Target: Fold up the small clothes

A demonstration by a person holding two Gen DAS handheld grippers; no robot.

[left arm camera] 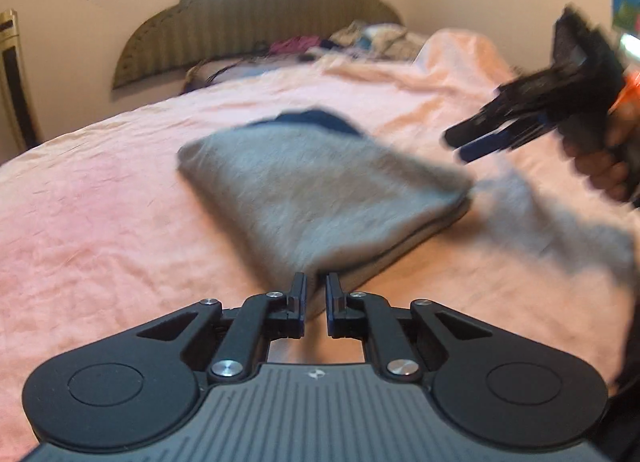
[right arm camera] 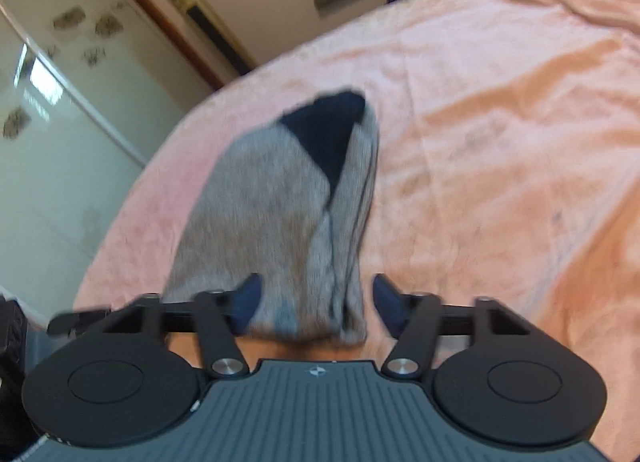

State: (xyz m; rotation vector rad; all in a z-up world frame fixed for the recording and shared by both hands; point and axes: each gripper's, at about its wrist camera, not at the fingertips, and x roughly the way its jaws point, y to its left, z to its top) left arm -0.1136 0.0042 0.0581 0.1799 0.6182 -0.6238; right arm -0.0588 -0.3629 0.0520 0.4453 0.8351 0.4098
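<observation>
Left wrist alone shows person's hand (left arm camera: pixel 604 165); gripping.

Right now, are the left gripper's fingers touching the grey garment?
Touching. The left wrist view shows the left gripper shut, its fingers pinching the grey garment at its near corner.

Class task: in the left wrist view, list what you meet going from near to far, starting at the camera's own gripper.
Left hand-held gripper → grey folded garment → pink bedspread → pile of clothes → headboard.

Right tongs (left arm camera: pixel 470 143) and the hand (left arm camera: pixel 604 165) holding them are motion-blurred (hand cut off at the frame edge). Items by the headboard (left arm camera: pixel 256 25) are too blurred to identify.
</observation>
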